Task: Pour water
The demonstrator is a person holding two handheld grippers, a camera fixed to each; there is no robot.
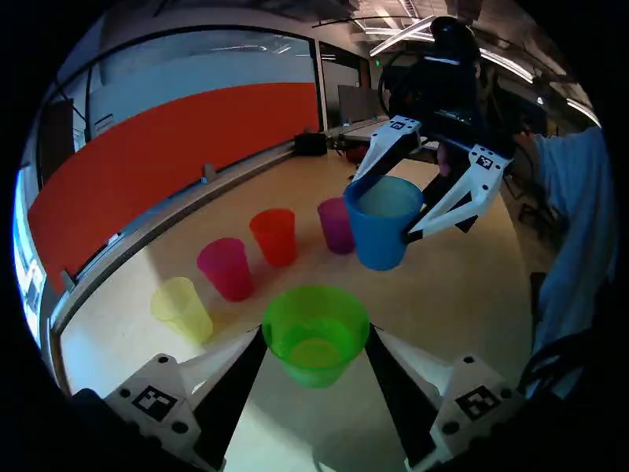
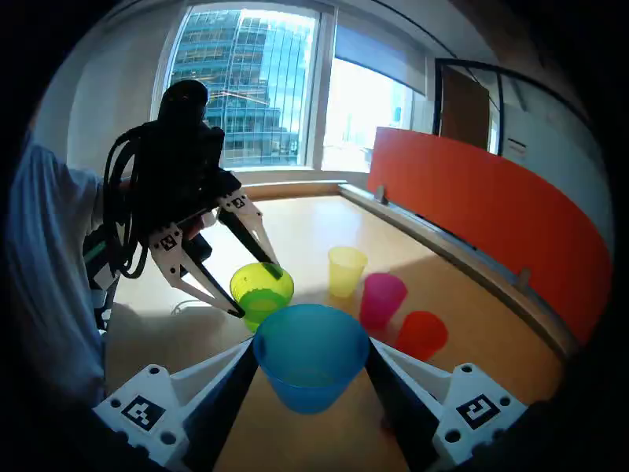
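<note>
The green cup (image 1: 316, 334) sits upright between the fingers of the left gripper (image 1: 314, 337), which close on its sides just under the rim, open only as wide as the cup. The blue cup (image 1: 381, 224) is held the same way by the right gripper (image 1: 383, 211), upright and clear of the table (image 1: 456, 275). From the left gripper the blue cup lies ahead and a little to the right, and it seems to be the higher of the two. The two cups face each other, apart, with neither mouth over the other. Whether either holds water I cannot tell. Pouring likely needs one rim brought over the other and tipped. Yellow (image 1: 182, 308), pink (image 1: 226, 269), red (image 1: 274, 236) and purple (image 1: 336, 225) cups stand in a row on the table beyond.
</note>
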